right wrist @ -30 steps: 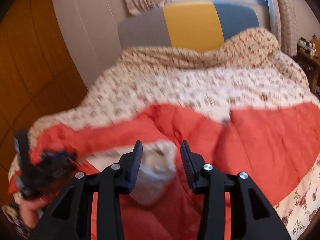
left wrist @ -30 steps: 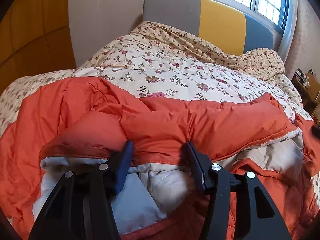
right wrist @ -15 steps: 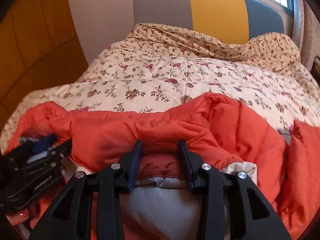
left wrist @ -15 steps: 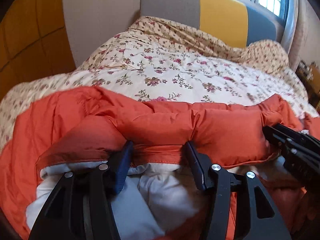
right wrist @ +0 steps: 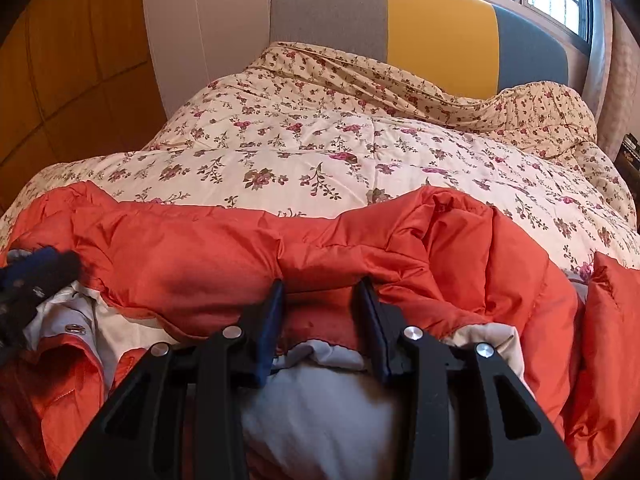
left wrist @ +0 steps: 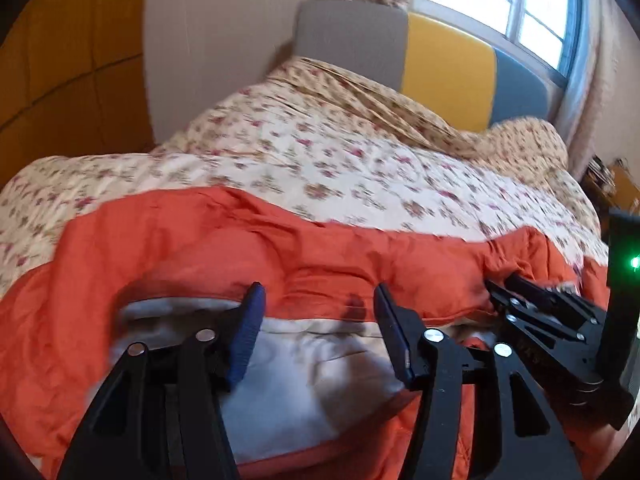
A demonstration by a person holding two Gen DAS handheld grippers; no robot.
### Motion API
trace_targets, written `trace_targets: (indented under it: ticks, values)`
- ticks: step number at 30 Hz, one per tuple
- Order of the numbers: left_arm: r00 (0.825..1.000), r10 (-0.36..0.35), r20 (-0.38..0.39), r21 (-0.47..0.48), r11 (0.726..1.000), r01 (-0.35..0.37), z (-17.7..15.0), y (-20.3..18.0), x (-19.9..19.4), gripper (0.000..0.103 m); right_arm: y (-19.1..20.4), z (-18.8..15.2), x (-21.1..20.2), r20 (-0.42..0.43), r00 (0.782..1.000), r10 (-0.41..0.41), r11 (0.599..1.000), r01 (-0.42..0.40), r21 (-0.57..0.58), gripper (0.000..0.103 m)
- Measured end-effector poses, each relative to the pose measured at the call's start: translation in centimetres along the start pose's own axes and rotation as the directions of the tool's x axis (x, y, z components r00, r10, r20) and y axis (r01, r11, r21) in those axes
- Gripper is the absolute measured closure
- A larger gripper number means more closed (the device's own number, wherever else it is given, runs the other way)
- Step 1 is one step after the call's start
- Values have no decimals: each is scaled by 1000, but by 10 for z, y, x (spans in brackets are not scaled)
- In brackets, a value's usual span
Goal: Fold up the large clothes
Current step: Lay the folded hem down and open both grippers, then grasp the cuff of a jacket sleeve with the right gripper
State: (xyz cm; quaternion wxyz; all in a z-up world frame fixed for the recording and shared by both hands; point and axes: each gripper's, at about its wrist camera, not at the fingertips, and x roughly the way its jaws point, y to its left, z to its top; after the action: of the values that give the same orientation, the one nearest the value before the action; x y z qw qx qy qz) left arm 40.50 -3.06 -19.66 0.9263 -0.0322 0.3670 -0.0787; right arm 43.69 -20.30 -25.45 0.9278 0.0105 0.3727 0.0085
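Observation:
An orange padded jacket (left wrist: 192,248) with pale lining (left wrist: 304,364) lies bunched across the near end of the bed. My left gripper (left wrist: 320,300) is shut on the jacket's thick folded edge, which bulges between the fingers. To its right in the same view, the right gripper (left wrist: 500,292) bites the same edge. In the right wrist view my right gripper (right wrist: 320,292) is shut on a bunched fold of the jacket (right wrist: 192,256), lining (right wrist: 320,408) below it. The left gripper (right wrist: 36,272) shows blurred at the left edge.
A floral quilt (right wrist: 320,152) covers the bed beyond the jacket. Behind it stands a grey, yellow and blue headboard (right wrist: 436,32) under a window (left wrist: 500,4). Wooden panelling (right wrist: 72,60) runs along the left. A cluttered shelf (left wrist: 612,184) sits at the far right.
The right gripper swung down and leftward with its fold of jacket, coming in beside the left gripper. The left view has tilted up slightly and blurred; both grips stay on the jacket.

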Motion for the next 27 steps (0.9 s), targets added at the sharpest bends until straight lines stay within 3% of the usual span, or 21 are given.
trace_targets:
  ticks: [4,8,15,19,22,25,27]
  values:
    - [999,8,-31,20,1000,-7,-1,8,12,47,-1,-2,-3,7,1000,10,1000,-11,8,65]
    - [998,-41,-50,-20,999,40,-6,17,23,47,1,-1,-1,3,1000,-4,1000,4,-3,65]
    - [999,-7,-46,35,999,9,-9,5,8,44,-1,-1,-2,-2,1000,21,1000,-21,14,65]
    - [999,-1,53,48,999,-1,-16,4,-33,28,-3,-2,-9,-11,999,43,999,-43,18,63]
    - [990,76,120,-6,997,-76,-16,18,-50,20,-3,-4,-20,-10,999,36,999,-36,4,60]
    - [990,144,4,-81,986,-143,-18,42,-24,20,-8,-9,-46,29,997,69,997,-70,32,43]
    - [987,132,-94,-122,982,-143,-26,55,-2,20,-17,-13,-66,62,995,75,995,-78,59,40]
